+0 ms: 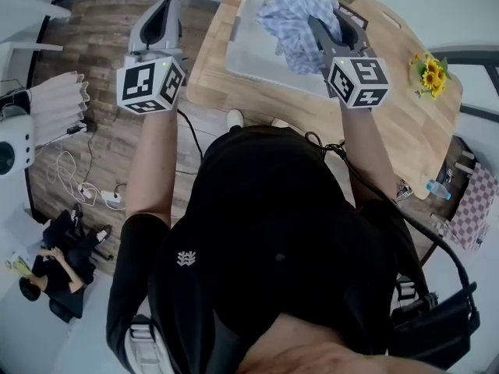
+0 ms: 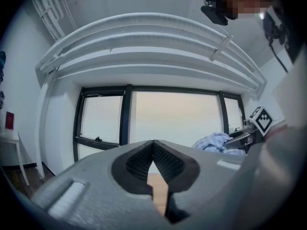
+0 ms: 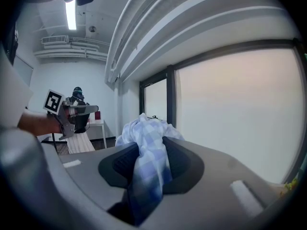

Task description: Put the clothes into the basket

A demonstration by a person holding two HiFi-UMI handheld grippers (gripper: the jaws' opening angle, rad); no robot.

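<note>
A blue-and-white checked garment (image 1: 292, 14) hangs bunched from my right gripper (image 1: 327, 22), which is shut on it above the pale plastic basket (image 1: 249, 49) on the wooden table (image 1: 390, 100). In the right gripper view the checked cloth (image 3: 146, 147) fills the gap between the dark pads. My left gripper (image 1: 165, 6) is held over the wooden floor just left of the table. Its jaws meet at the tips with nothing between them in the left gripper view (image 2: 153, 145). That view also shows the garment (image 2: 213, 142) off to the right.
Yellow flowers (image 1: 429, 72) stand on the table's right end, with a water bottle (image 1: 438, 189) and a checked cushion (image 1: 475, 201) beyond the edge. A white rack (image 1: 58, 104) and cables (image 1: 86, 193) lie at the left. A seated person (image 1: 54, 271) is at lower left.
</note>
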